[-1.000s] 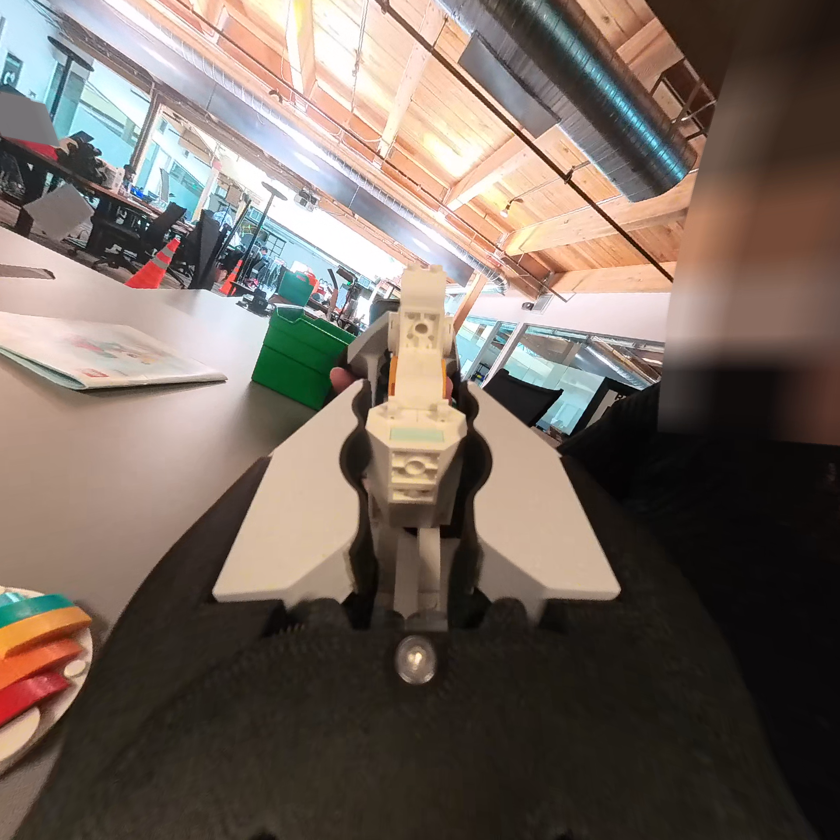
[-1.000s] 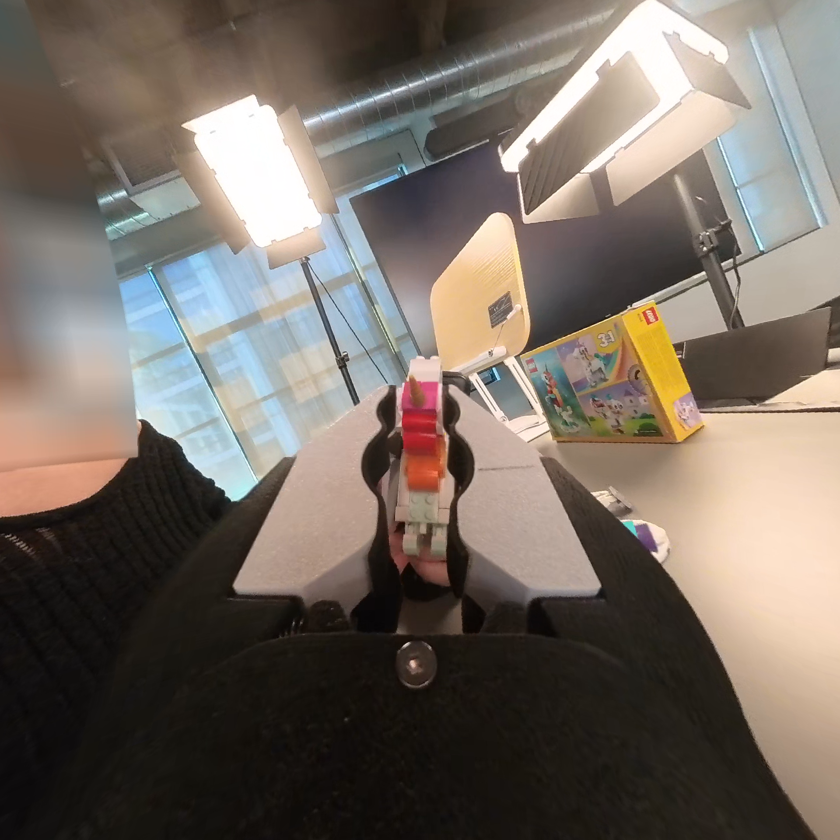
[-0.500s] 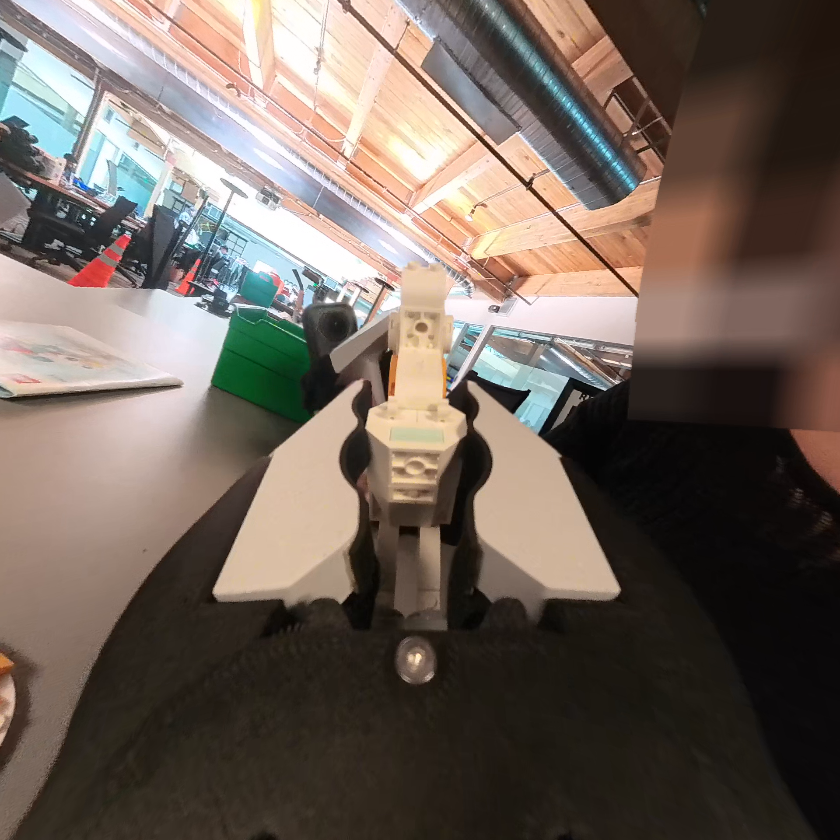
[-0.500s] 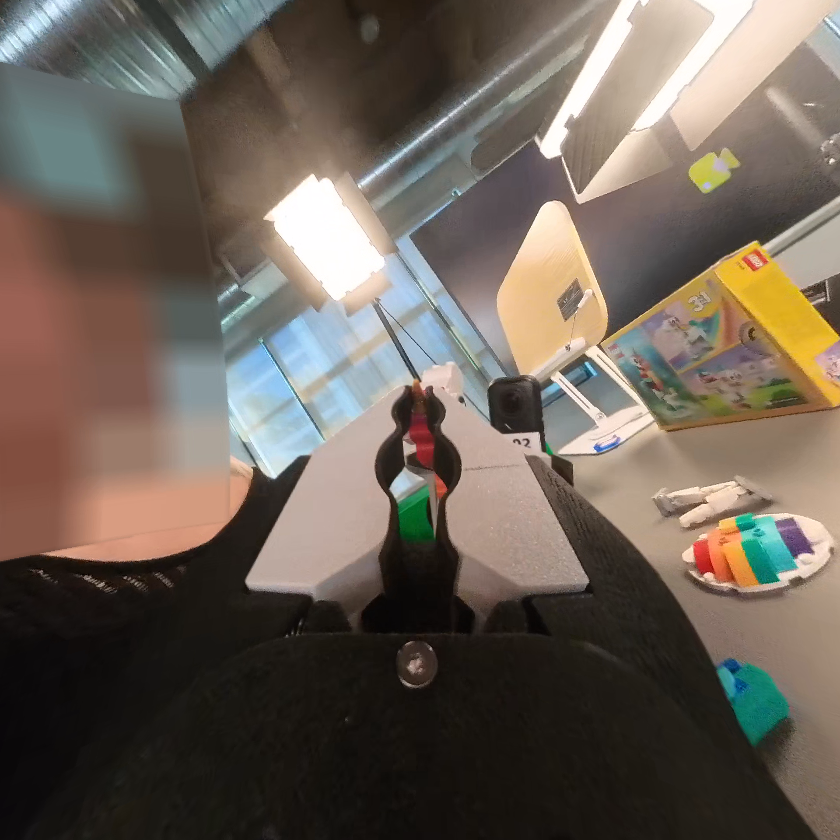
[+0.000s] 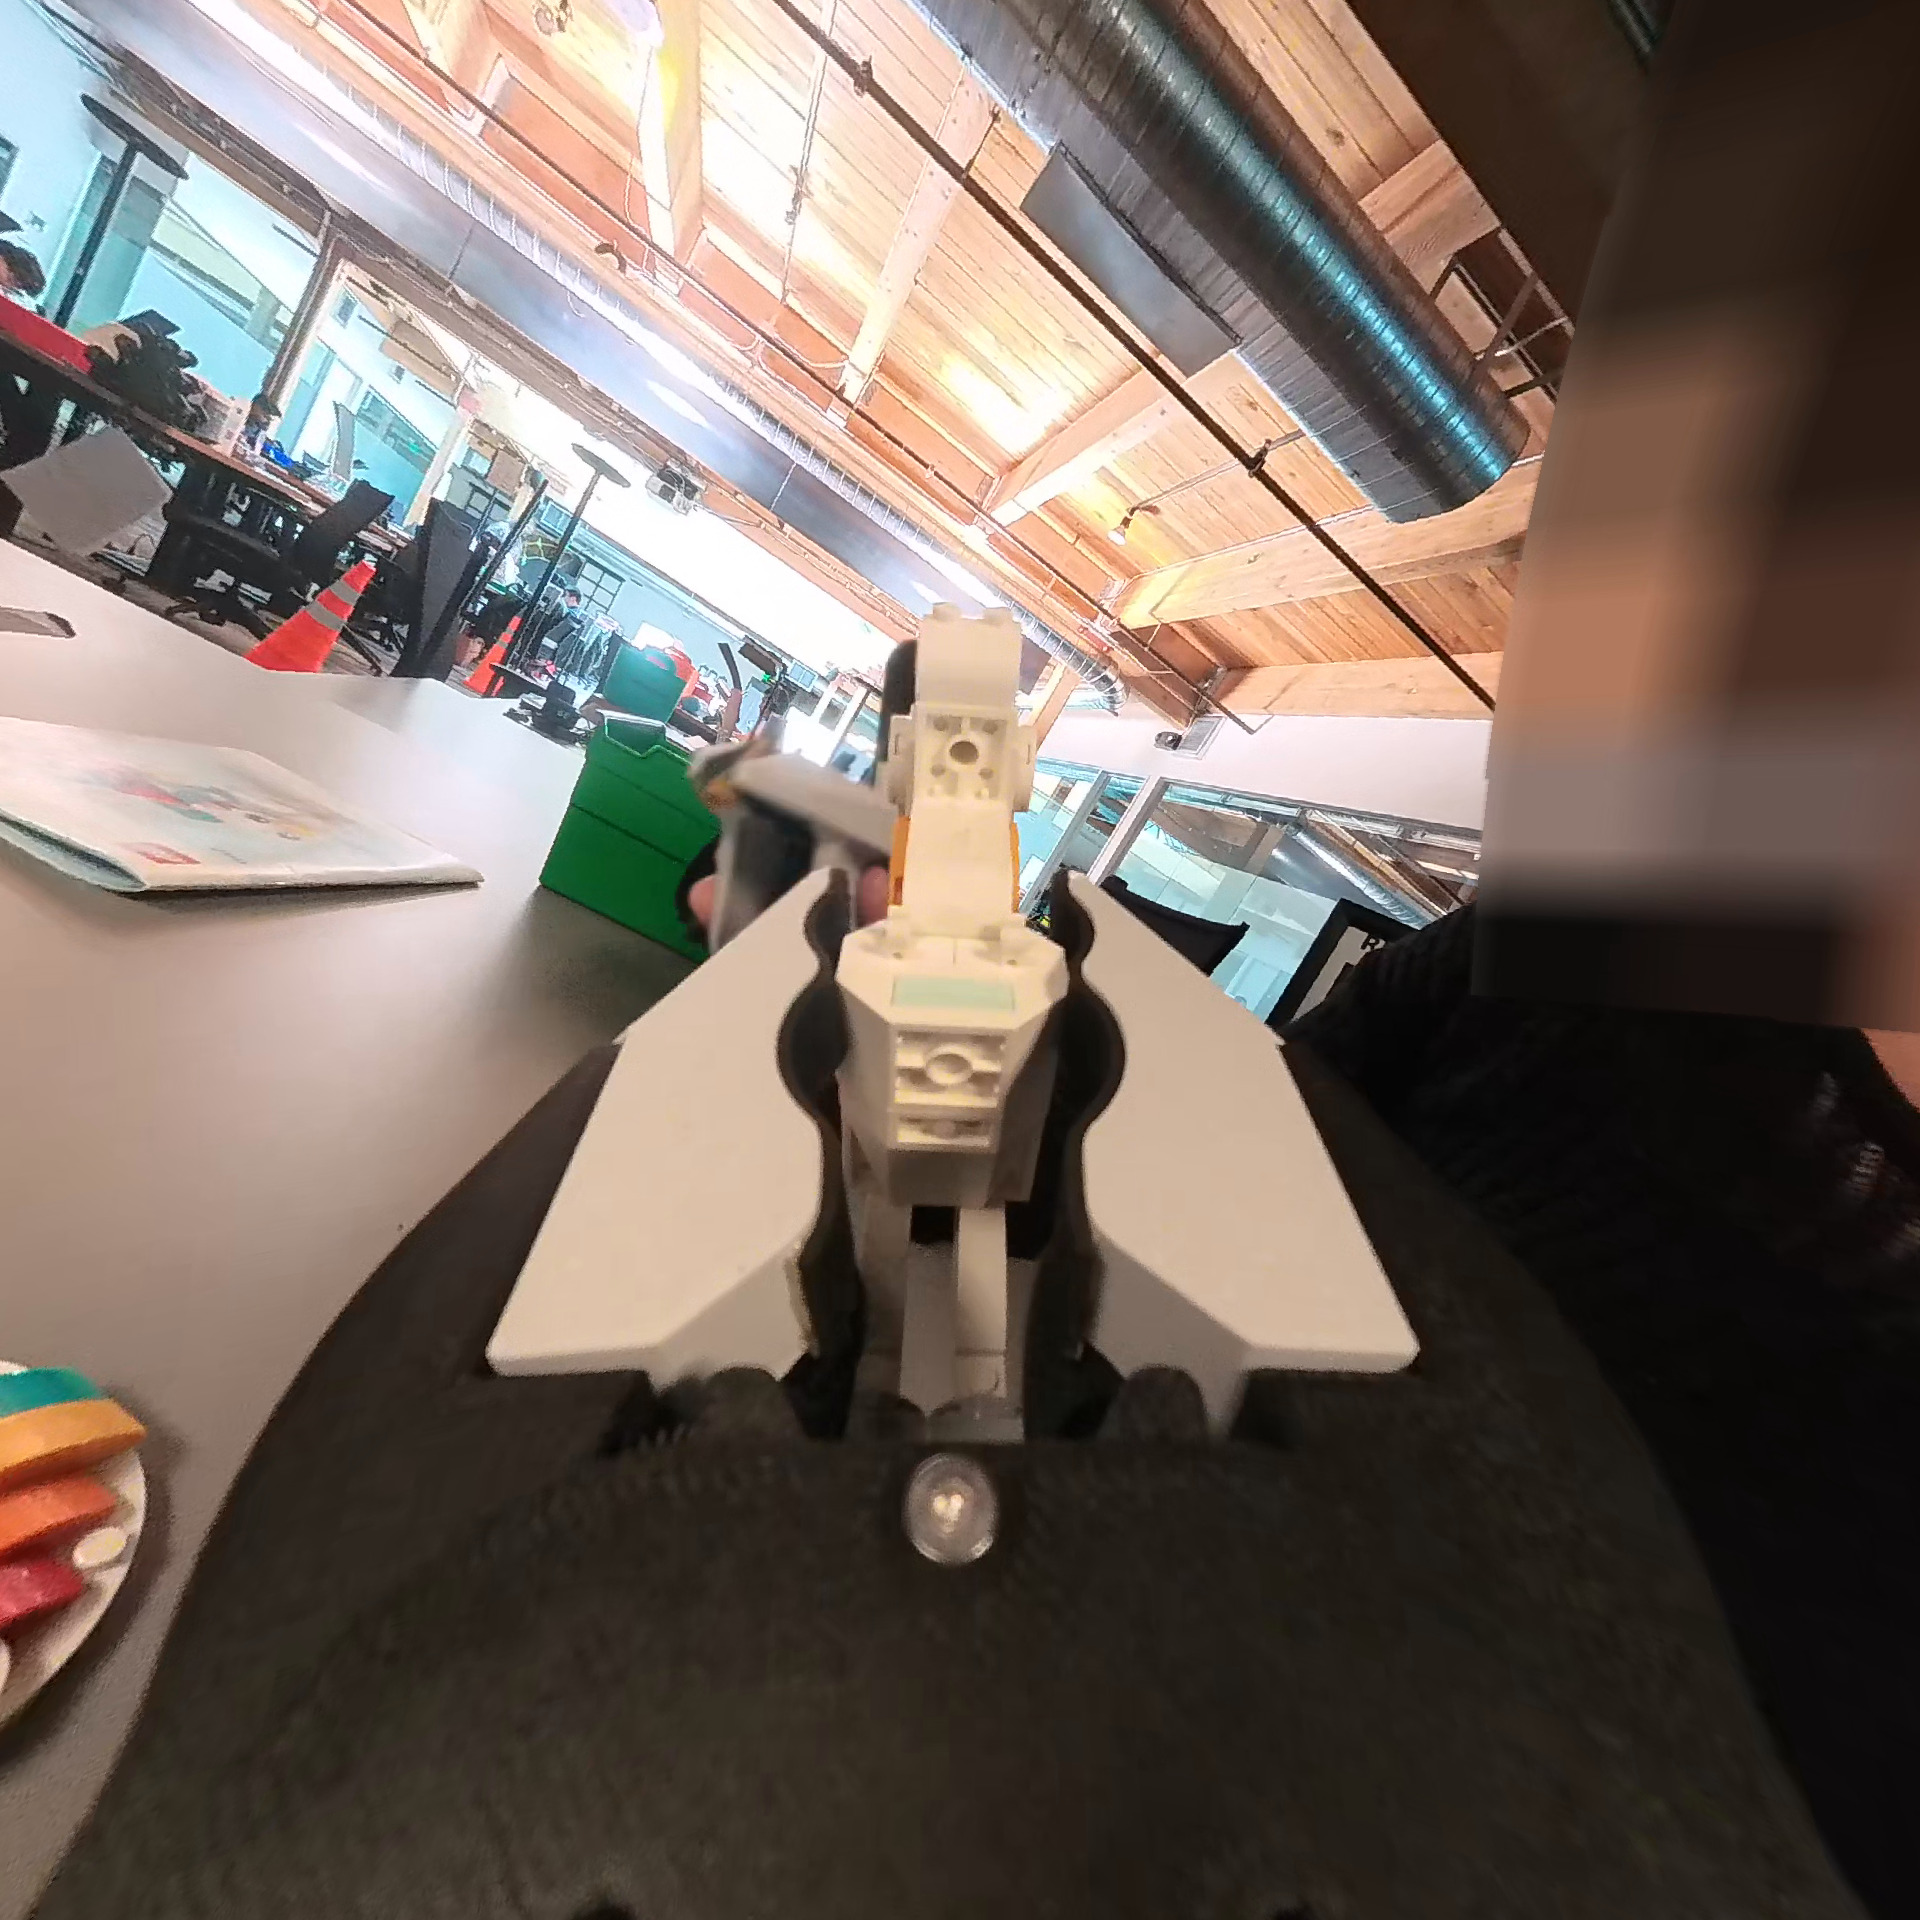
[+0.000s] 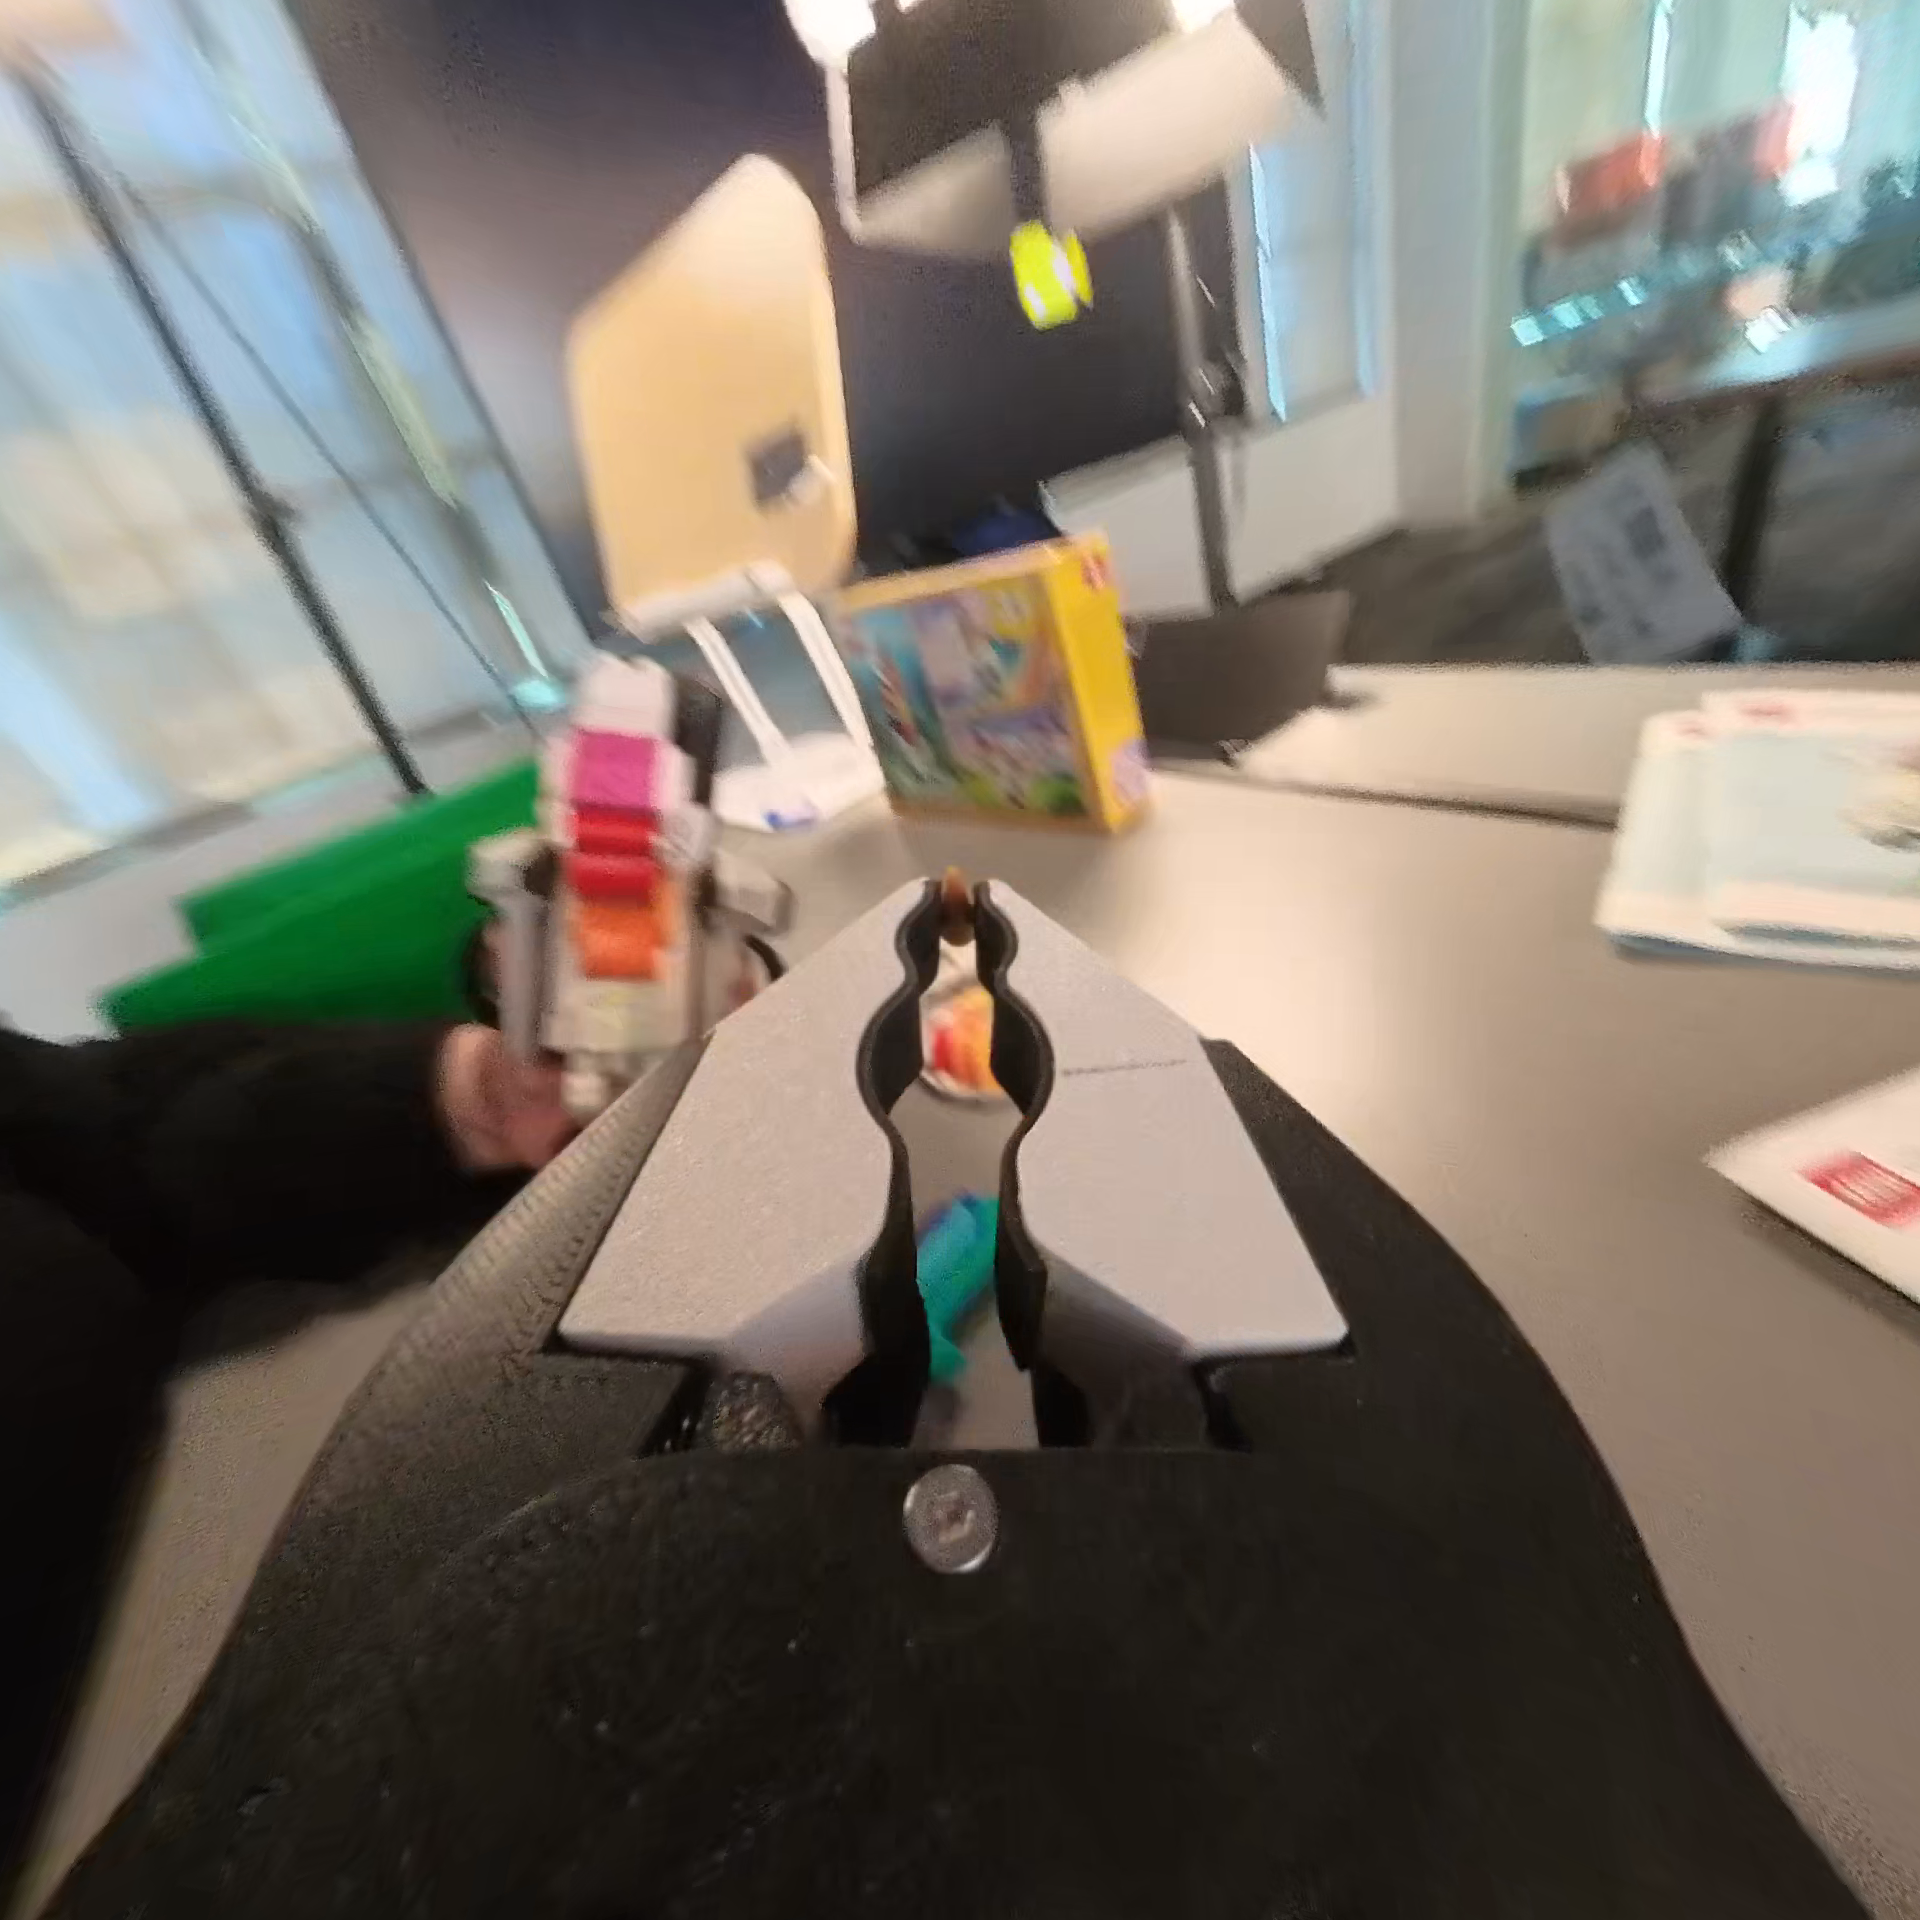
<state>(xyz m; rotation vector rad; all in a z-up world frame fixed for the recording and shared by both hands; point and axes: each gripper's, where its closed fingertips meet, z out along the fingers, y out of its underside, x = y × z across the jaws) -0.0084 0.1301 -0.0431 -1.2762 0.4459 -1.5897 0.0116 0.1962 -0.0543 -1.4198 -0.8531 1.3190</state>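
Note:
My left gripper (image 5: 948, 883) is shut on a white brick-built animal figure (image 5: 951, 1049), held upright above the grey table (image 5: 260, 1091). The same figure shows blurred at the left of the right wrist view (image 6: 613, 883), with a pink, red and orange mane. My right gripper (image 6: 954, 896) is shut on a small golden-brown piece (image 6: 954, 914) at its very tips, apart from the figure and to its right. It also shows blurred beyond the figure in the left wrist view (image 5: 769, 816).
A round white plate with rainbow arches (image 5: 52, 1507) and a teal piece (image 6: 951, 1278) lie on the table. A green box (image 5: 634, 831), a yellow toy box (image 6: 997, 686), booklets (image 6: 1766, 831) and a person in a black sweater (image 5: 1610, 1195) are nearby.
My right gripper has drawn back from the figure's head, holding only the small golden-brown piece, and swung right and down toward the table. My left gripper keeps hold of the figure.

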